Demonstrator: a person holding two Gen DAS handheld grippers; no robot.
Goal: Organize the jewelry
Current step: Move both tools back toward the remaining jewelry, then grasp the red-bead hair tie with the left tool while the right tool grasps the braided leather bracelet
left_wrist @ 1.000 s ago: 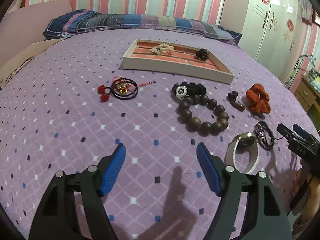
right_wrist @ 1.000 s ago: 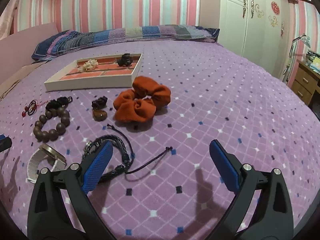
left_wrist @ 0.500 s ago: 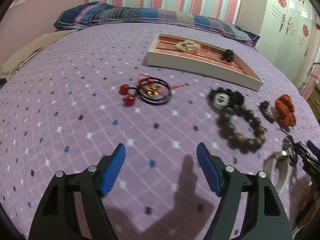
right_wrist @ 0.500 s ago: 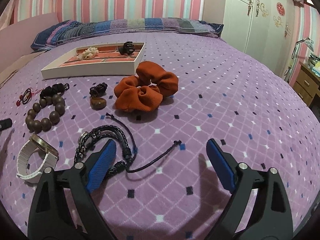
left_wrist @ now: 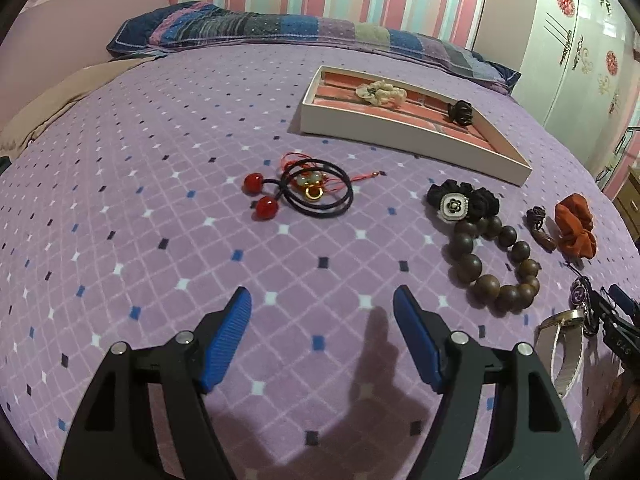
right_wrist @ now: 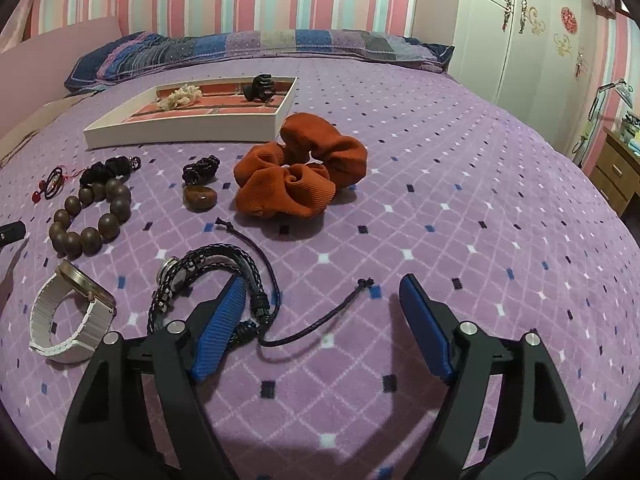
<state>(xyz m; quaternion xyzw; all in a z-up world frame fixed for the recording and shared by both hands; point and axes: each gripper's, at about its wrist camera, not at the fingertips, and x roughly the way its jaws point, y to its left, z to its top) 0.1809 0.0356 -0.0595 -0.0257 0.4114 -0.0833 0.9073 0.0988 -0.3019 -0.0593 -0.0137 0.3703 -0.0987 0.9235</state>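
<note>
A white tray [left_wrist: 404, 138] with a pink lining lies on the purple bed and holds a cream hair tie [left_wrist: 380, 92] and a black claw clip [left_wrist: 460, 111]. My left gripper [left_wrist: 322, 308] is open and empty, short of the black hair ties with red beads [left_wrist: 308, 190]. To its right lie a wooden bead bracelet [left_wrist: 492, 260] and a black flower tie [left_wrist: 460, 200]. My right gripper [right_wrist: 320, 294] is open and empty, its left finger beside the braided black bracelet [right_wrist: 208, 280]. An orange scrunchie [right_wrist: 300, 172] and a white watch [right_wrist: 68, 320] lie nearby.
A brown stone pendant [right_wrist: 200, 198] and a small dark hair tie [right_wrist: 200, 170] lie left of the scrunchie. A patterned pillow [left_wrist: 280, 28] runs along the bed's head. A white wardrobe [right_wrist: 532, 28] and a wooden nightstand [right_wrist: 616, 168] stand to the right.
My left gripper has swung left, so the red-bead hair ties now lie ahead of it. My right gripper has moved forward toward the braided bracelet. Both stay open.
</note>
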